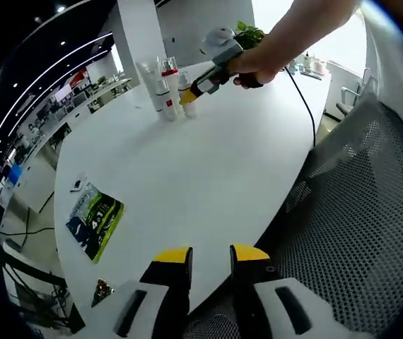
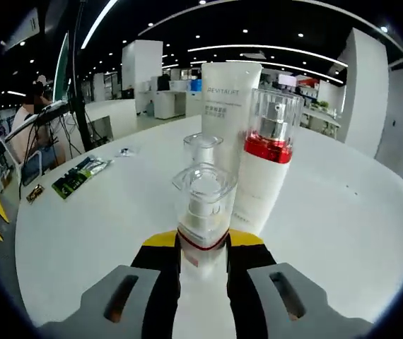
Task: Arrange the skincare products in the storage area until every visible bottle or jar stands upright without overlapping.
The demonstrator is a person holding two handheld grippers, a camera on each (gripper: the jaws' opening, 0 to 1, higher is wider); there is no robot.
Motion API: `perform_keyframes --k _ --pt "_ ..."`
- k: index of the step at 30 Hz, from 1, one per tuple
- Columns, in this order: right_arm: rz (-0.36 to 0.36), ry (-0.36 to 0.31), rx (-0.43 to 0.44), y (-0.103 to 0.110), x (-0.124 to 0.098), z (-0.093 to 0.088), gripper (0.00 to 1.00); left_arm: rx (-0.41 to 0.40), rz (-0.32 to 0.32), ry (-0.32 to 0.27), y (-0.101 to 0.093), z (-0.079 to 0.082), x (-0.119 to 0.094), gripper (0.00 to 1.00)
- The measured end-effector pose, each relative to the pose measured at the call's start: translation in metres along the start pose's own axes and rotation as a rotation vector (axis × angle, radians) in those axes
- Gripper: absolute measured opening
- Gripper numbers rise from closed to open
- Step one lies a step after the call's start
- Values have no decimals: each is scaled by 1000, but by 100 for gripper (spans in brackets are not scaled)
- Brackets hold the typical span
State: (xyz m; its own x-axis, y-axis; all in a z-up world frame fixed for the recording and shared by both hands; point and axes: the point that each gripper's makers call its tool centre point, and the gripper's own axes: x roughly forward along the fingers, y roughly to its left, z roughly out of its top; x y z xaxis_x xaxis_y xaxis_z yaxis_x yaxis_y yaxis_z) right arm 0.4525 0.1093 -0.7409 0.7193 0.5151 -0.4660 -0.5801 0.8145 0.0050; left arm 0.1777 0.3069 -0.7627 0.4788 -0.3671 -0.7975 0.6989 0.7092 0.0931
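Skincare bottle (image 2: 203, 212), small with a clear square cap and red band, is stood upright, long axis vertical, clamped between the right gripper (image 2: 203, 248) jaws on the white round table (image 2: 343, 226). Just behind it, a white tube (image 2: 228, 99), a red-collared pump bottle (image 2: 266, 159) and another clear-capped bottle (image 2: 202, 148) are seen upright. The left gripper (image 1: 210, 258) is held with fingers apart over the table edge near a mesh chair (image 1: 357, 212). An open-plan office is seen beyond.
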Motion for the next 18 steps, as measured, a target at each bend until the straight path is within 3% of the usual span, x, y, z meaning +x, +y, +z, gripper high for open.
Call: perform_keyframes --k 12,18 --pt "4 -28 4 -7 10 10 23 -9 6 13 2 -3 0 21" --pt "-11 45 -5 -9 11 -4 25 4 10 23 2 -5 0 21"
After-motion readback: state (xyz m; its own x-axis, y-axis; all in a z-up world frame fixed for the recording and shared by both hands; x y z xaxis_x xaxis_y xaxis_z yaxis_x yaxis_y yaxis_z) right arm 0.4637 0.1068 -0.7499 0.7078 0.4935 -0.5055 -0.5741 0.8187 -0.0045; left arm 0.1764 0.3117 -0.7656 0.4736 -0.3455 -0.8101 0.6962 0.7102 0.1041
